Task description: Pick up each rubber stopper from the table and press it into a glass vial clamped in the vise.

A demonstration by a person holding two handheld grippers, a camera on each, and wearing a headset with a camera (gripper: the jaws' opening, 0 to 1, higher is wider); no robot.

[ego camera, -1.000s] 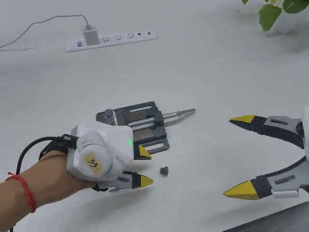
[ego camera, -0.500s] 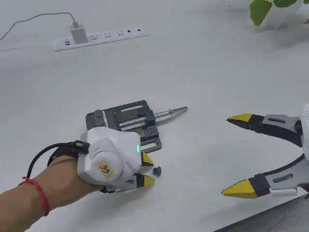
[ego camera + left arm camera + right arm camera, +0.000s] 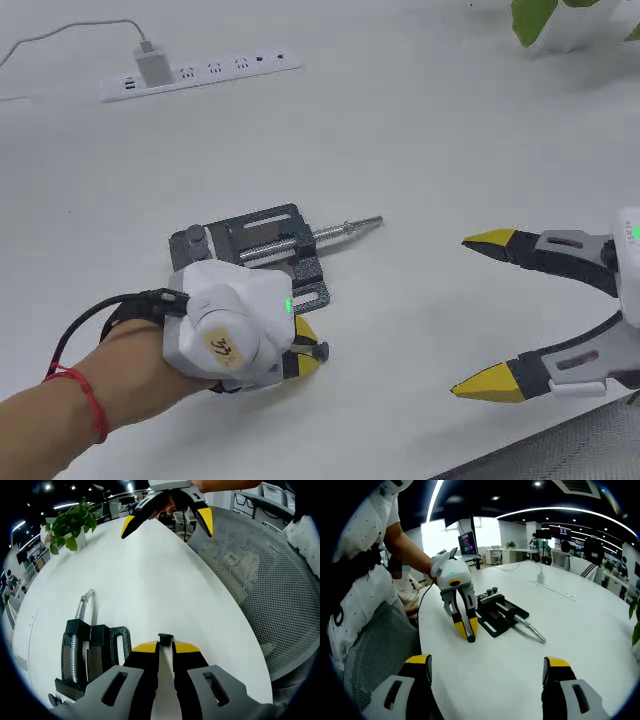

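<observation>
Left gripper [image 3: 308, 350] advanced; stopper [image 3: 319, 351] pinched between jaw tips.

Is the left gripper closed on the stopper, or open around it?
Shut: the left gripper has its yellow tips pressed against the rubber stopper from both sides, with no gap showing.

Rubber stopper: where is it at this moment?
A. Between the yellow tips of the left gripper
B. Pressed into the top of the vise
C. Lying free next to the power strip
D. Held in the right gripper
A: in the left gripper view the rubber stopper sits pinched between the nearly closed yellow tips of the left gripper, on the table beside the vise, while the right gripper is wide open and holds nothing.
</observation>
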